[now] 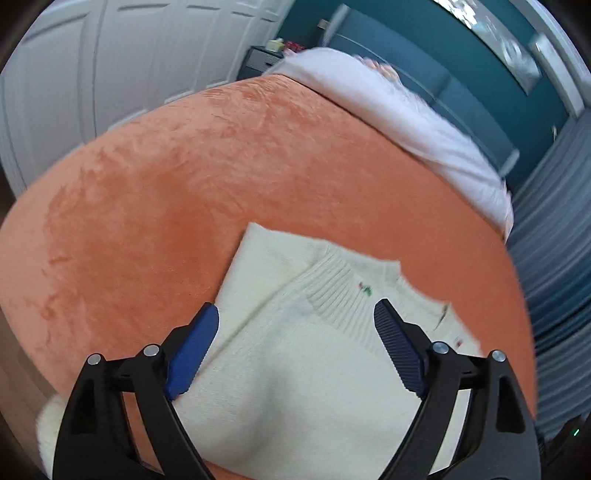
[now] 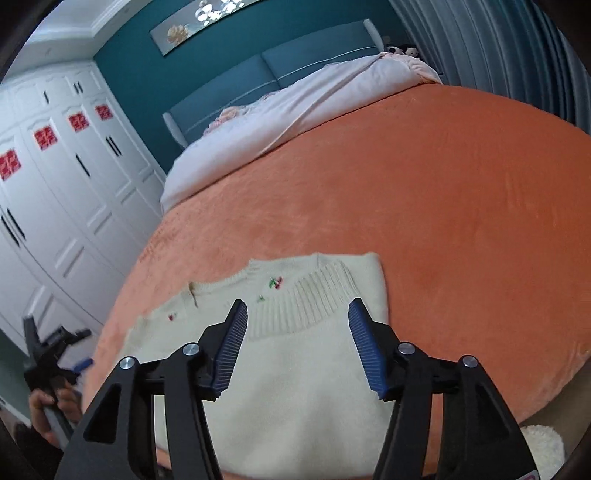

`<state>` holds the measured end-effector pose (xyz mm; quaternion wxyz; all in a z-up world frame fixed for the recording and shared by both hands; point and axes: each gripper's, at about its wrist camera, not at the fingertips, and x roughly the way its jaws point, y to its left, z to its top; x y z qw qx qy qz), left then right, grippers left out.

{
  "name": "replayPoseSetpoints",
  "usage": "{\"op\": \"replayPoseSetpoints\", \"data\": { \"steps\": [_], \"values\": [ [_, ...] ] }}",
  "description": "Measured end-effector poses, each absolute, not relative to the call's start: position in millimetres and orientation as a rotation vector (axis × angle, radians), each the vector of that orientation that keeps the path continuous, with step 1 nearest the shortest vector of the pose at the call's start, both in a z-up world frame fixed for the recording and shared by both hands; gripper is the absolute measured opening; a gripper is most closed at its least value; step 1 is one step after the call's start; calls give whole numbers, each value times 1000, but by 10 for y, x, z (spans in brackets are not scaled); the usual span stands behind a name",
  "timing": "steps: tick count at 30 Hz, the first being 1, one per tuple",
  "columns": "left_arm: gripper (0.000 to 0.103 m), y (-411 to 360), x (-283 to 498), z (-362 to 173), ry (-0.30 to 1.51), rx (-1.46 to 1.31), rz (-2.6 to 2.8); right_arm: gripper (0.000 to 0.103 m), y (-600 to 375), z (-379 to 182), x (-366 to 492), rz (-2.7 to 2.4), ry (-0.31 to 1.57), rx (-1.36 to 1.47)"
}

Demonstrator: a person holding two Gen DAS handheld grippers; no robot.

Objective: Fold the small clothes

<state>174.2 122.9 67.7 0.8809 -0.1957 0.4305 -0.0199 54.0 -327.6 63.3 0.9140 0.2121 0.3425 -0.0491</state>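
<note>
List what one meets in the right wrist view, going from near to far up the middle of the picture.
right gripper → cream sweater → orange blanket → pale pink duvet → blue headboard → framed picture

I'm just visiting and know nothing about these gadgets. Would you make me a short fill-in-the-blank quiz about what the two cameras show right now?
1. The cream knitted sweater lies on a fuzzy blanket coloured ____.
2. The small embroidery near the sweater's ribbed collar shows red ____.
3. The left gripper and the right gripper both hover with their blue-padded jaws ____.
4. The wardrobe doors carrying red paper decorations are painted ____.

Missing words: orange; cherries; open; white
</note>
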Motion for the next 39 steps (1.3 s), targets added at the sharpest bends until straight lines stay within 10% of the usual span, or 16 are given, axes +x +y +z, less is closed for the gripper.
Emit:
{"op": "replayPoseSetpoints", "data": {
  "steps": [5, 13, 16, 25, 31, 39],
  "values": [
    [77, 1015, 2000, 329, 1023, -285, -56, 57, -3338, 371, 743, -131, 777, 437],
    [13, 1064, 2226, 118, 1114, -309, -41, 55, -3347, 74, 1190, -156, 904, 410],
    [11, 1084, 2205, 194, 1097, -323, -49, 8, -3379, 13, 1262, -125, 936, 433],
    [10, 1077, 2354, 917, 910, -384, -99, 6, -3522, 957, 1146, -62, 615, 495],
    [12, 984, 2717, 35, 1136, -280, 36, 6, -3670, -36, 1620, -175, 948, 484],
    [20, 846, 1774, 794, 949, -249, -35, 14, -2888, 790, 648, -43, 727, 281]
  ]
}}
